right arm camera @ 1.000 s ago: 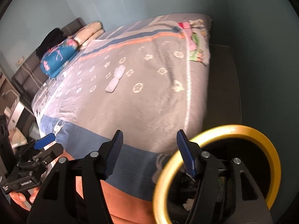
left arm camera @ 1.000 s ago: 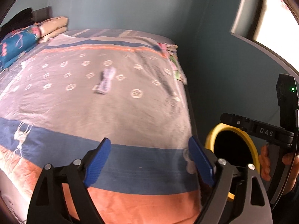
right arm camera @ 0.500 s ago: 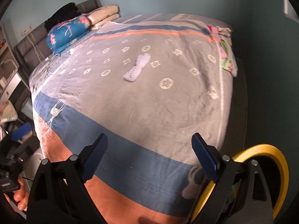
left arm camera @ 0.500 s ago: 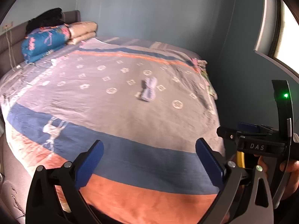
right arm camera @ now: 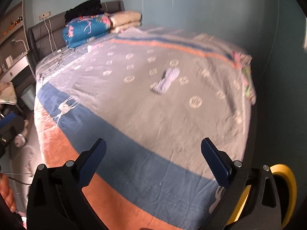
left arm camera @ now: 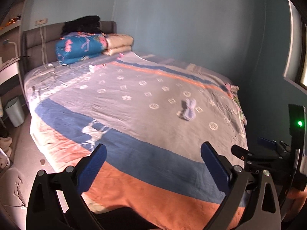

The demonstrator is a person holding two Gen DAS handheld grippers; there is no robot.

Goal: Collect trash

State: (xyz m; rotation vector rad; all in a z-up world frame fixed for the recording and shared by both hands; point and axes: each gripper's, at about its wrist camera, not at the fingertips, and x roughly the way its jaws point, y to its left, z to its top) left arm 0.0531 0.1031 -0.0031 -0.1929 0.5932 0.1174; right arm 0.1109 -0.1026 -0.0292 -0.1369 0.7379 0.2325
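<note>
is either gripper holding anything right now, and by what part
Nothing is held. The left gripper stands wide open and the right gripper is opening, both with only the bedspread behind them; the crumpled wrapper lies untouched on it.

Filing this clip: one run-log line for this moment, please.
left gripper: open, empty | right gripper: opening, empty | crumpled wrapper: on bed | yellow-rimmed bin: beside bed
</note>
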